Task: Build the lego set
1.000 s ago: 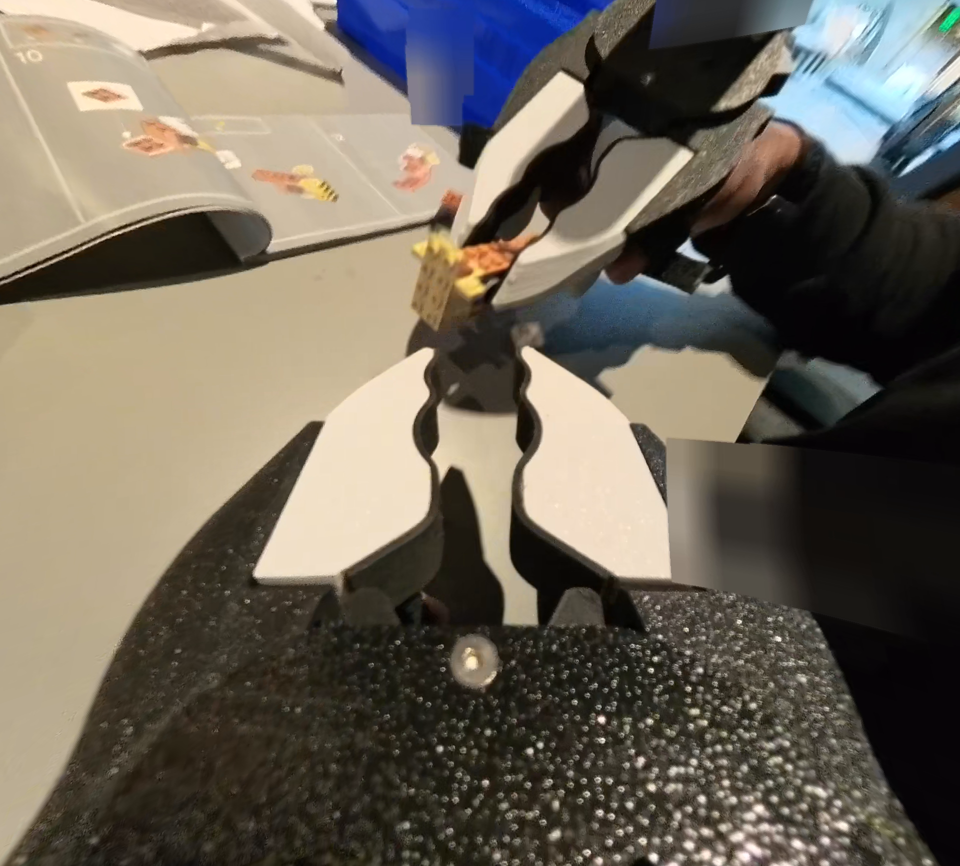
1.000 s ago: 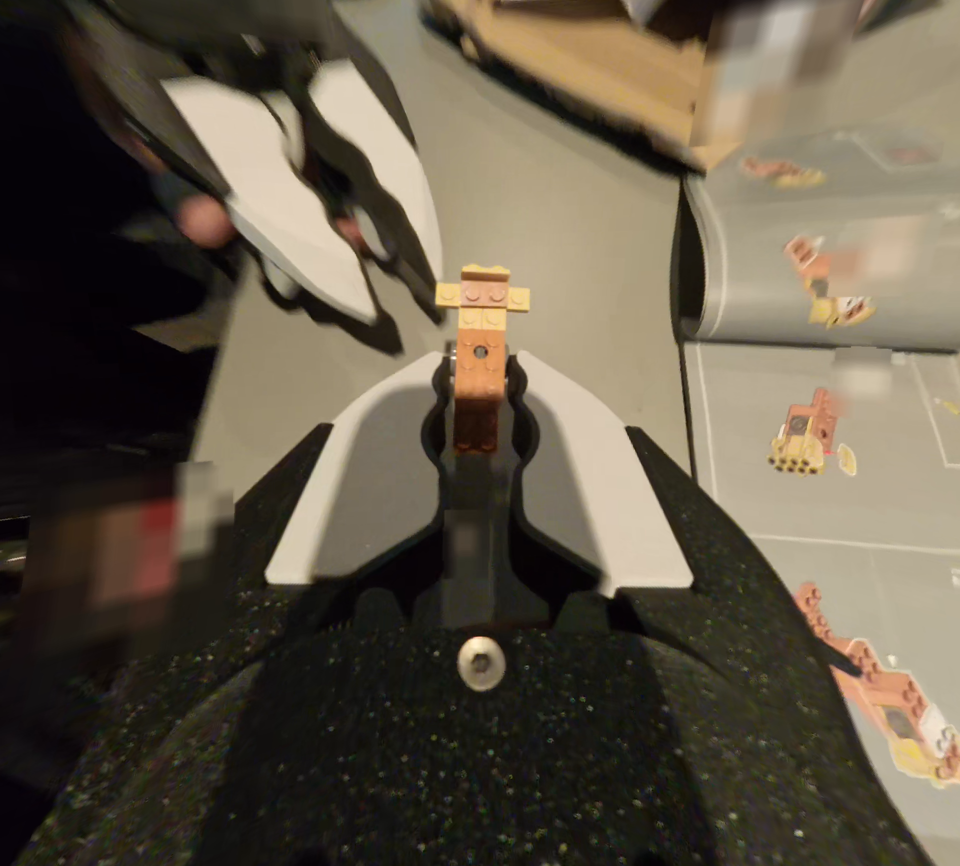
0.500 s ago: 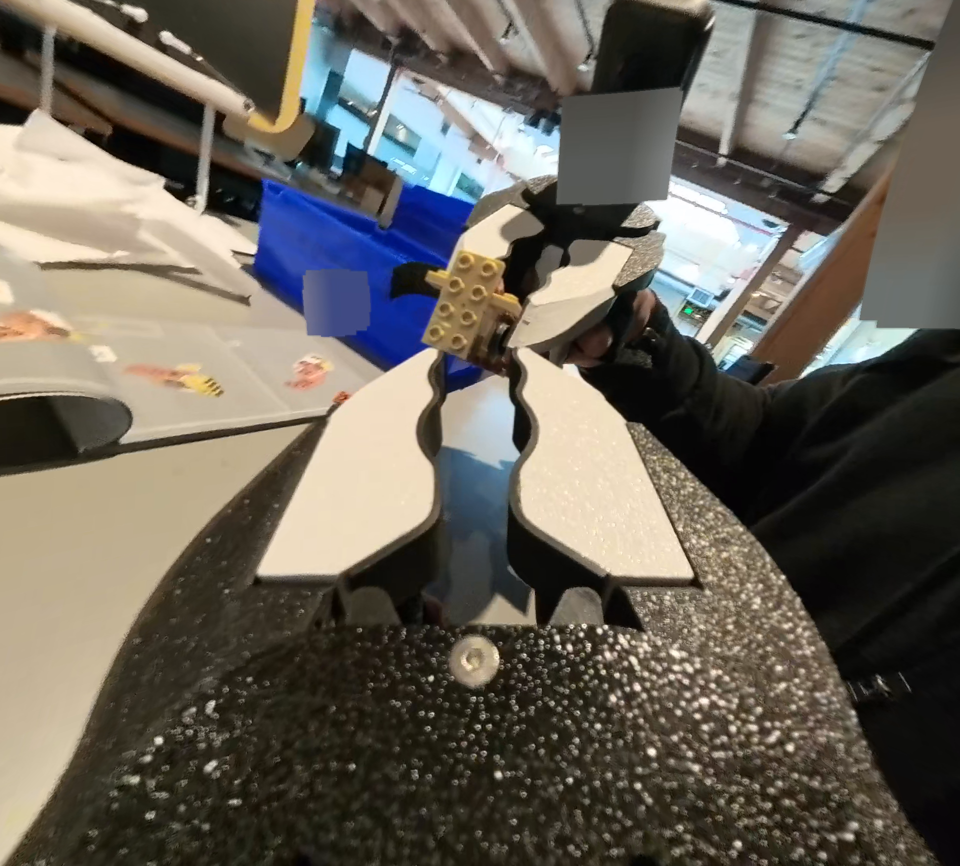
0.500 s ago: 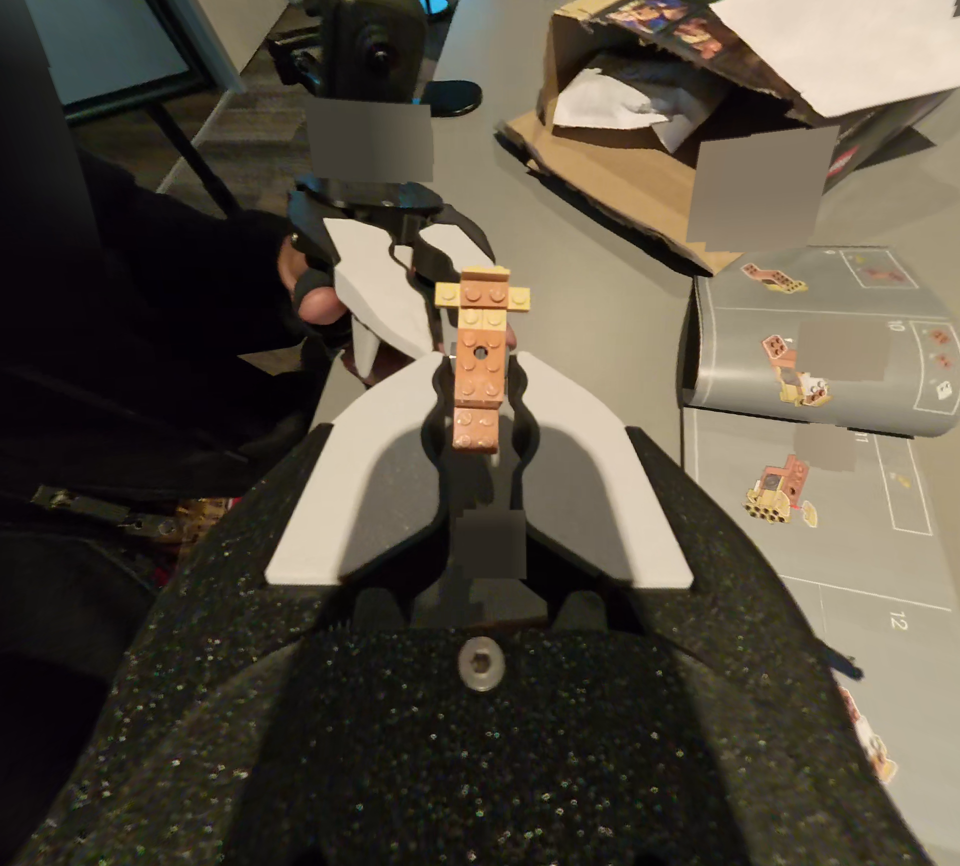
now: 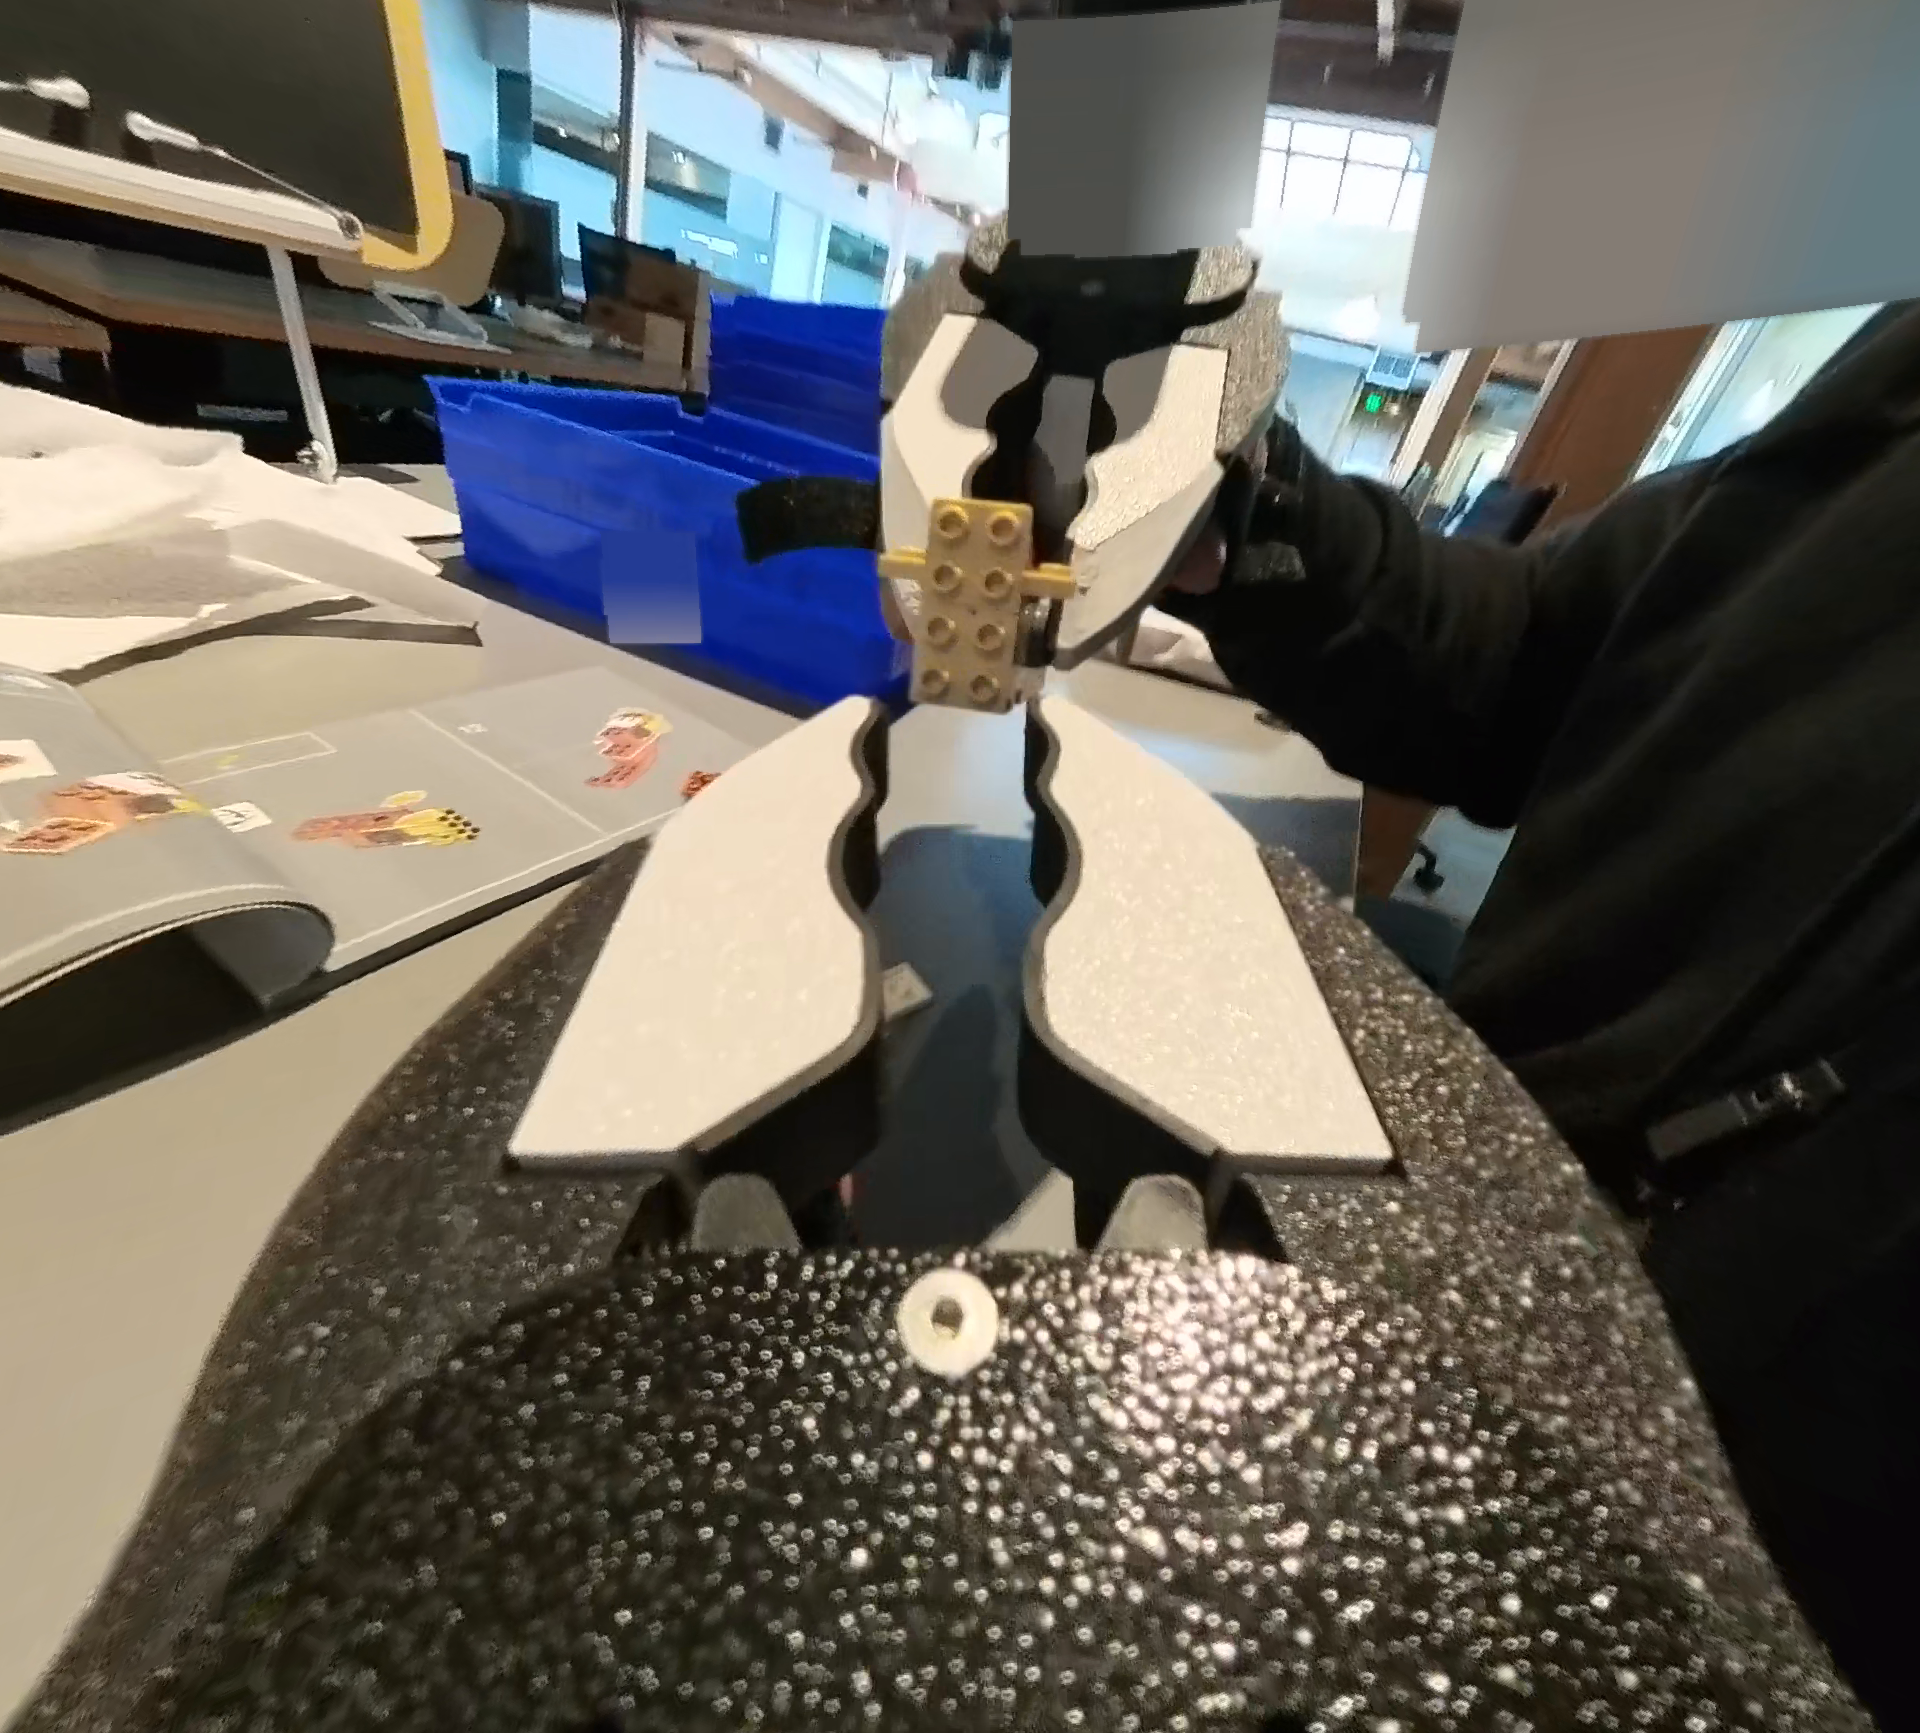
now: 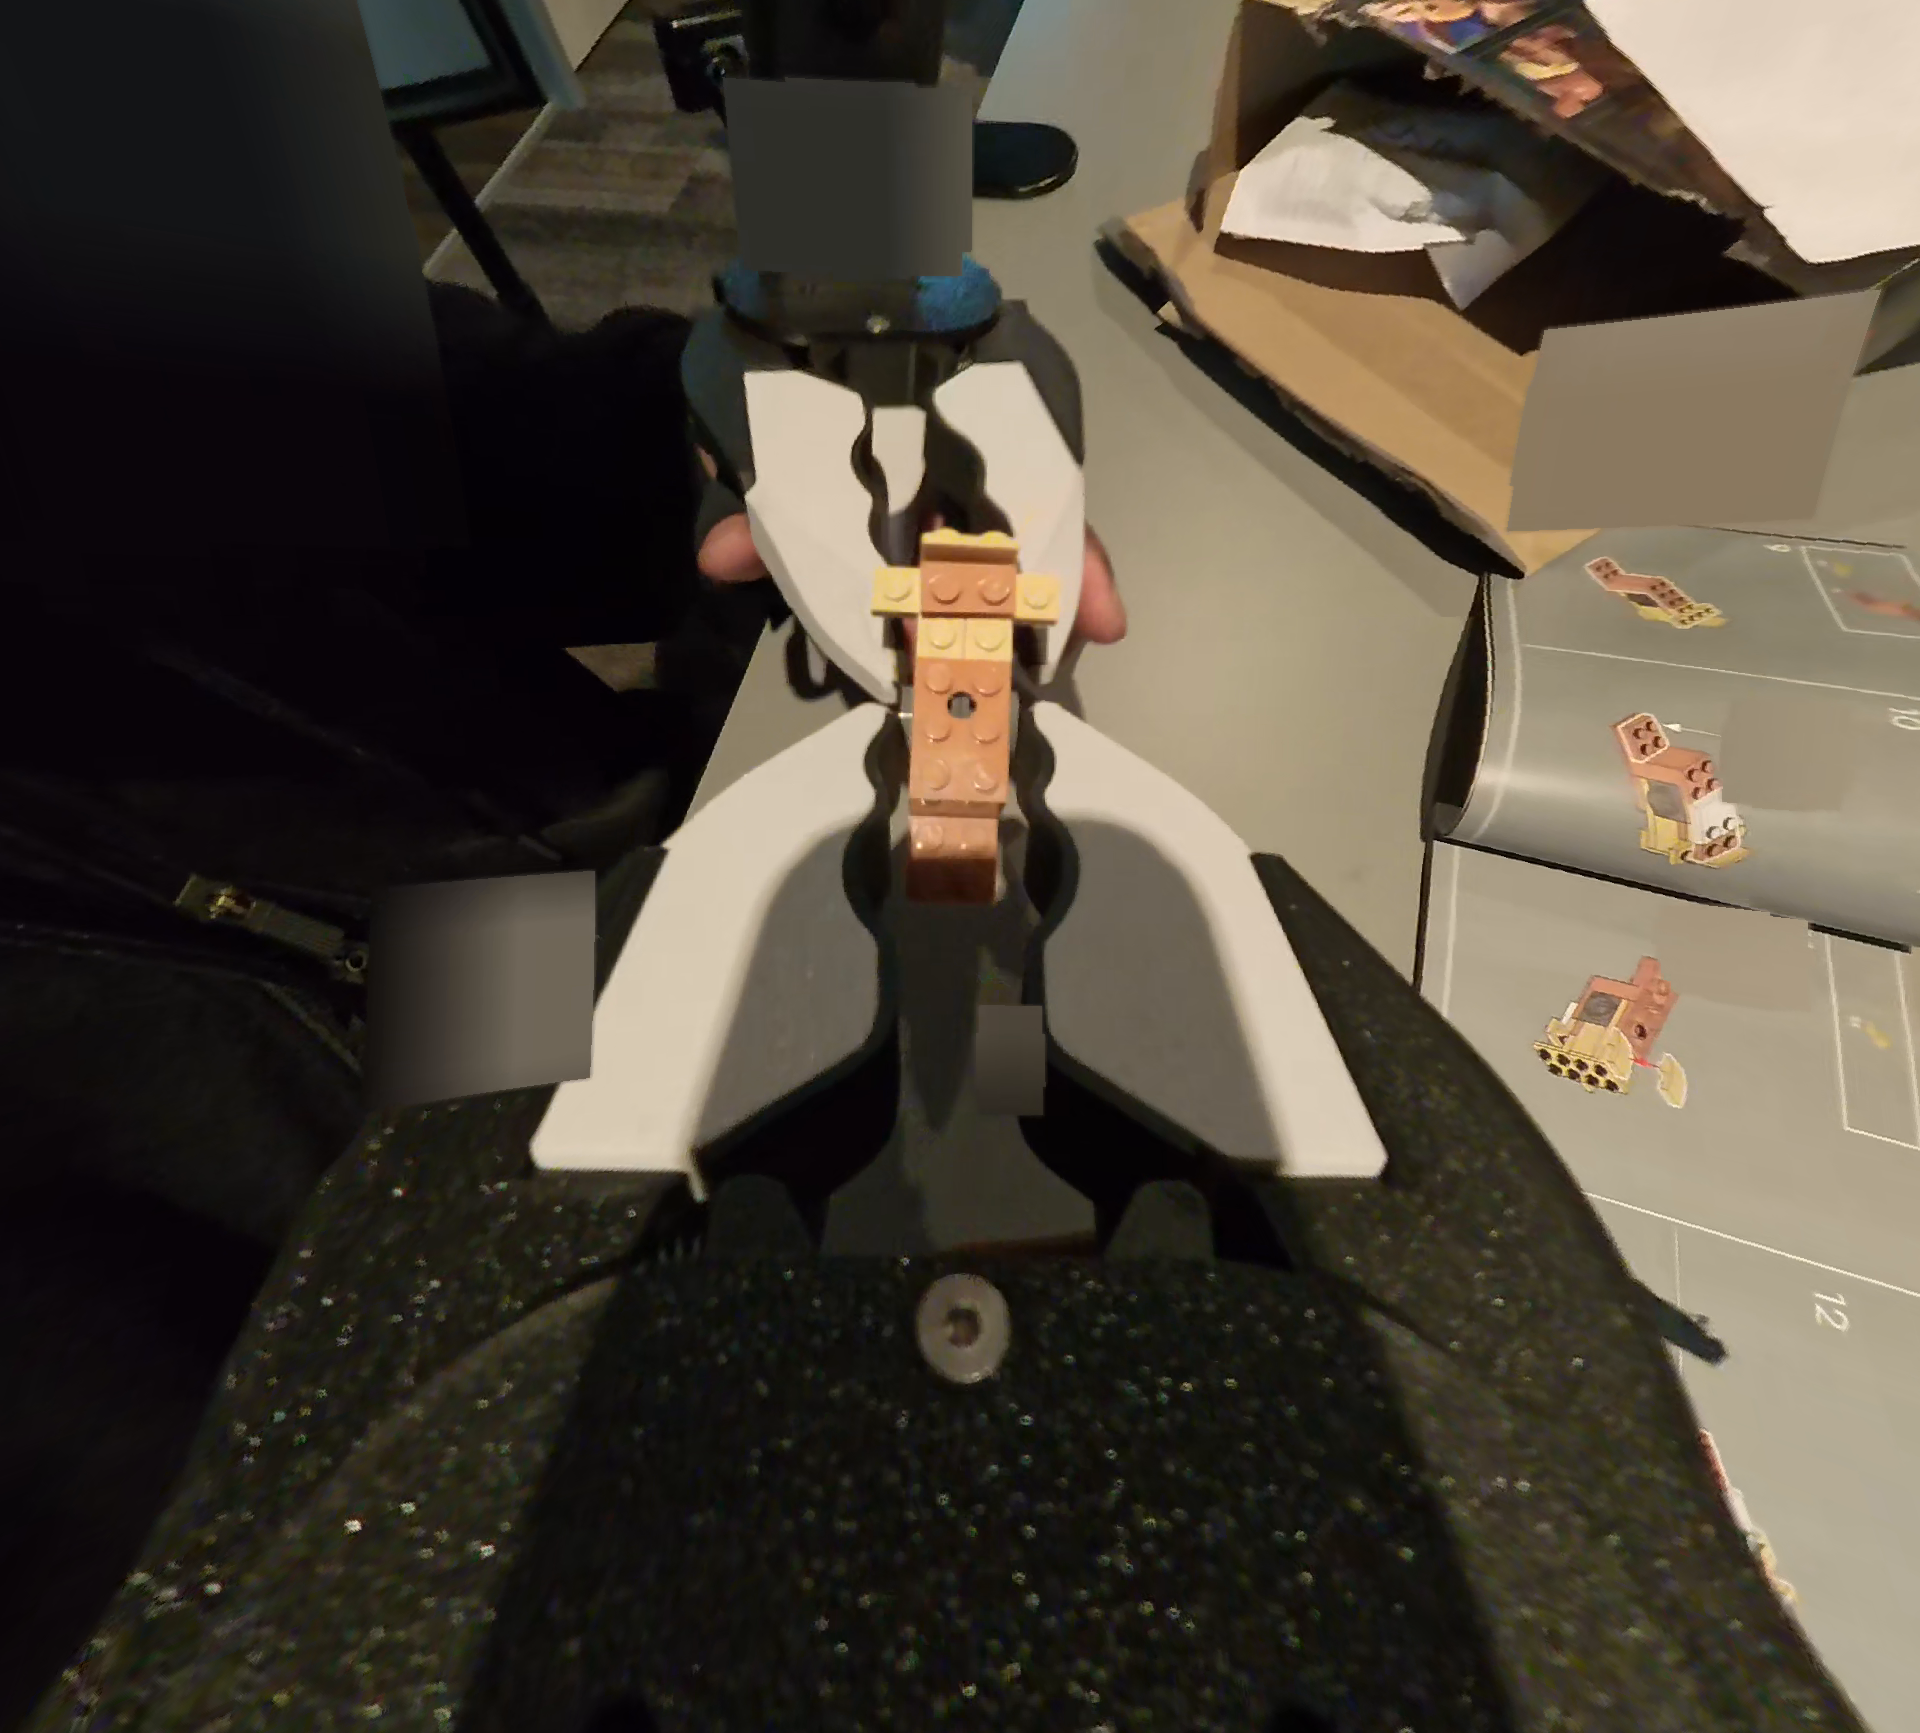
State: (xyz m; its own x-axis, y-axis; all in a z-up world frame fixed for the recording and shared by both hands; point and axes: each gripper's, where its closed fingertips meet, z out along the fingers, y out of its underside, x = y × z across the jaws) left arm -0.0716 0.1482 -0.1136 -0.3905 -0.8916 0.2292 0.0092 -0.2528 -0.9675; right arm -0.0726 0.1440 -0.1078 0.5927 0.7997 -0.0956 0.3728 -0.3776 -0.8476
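Note:
My right gripper [image 6: 961, 712] is shut on a small lego assembly [image 6: 956, 748] of brown and tan bricks with a short tan cross piece near its far end. It holds the assembly in the air, pointing away from the camera. In the left wrist view the assembly's tan studded face [image 5: 971, 603] points at the camera, between the right gripper's white fingers [image 5: 1143, 488]. My left gripper [image 5: 951, 717] is open and empty, its tips just below the assembly. The two grippers face each other tip to tip. The left gripper's fingers [image 6: 810, 520] show behind the assembly.
An open instruction booklet [image 5: 312, 810] lies on the grey table [image 5: 156, 1268] and also shows in the right wrist view [image 6: 1662, 852]. Blue bins [image 5: 644, 478] stand behind it. A torn cardboard box [image 6: 1403, 333] with white paper sits at the far right. A person's dark sleeve [image 5: 1558, 644] is at the right.
Both grippers have risen from the table and levelled to face each other squarely. The assembly has turned so its tan face meets the left gripper, which has stayed open.

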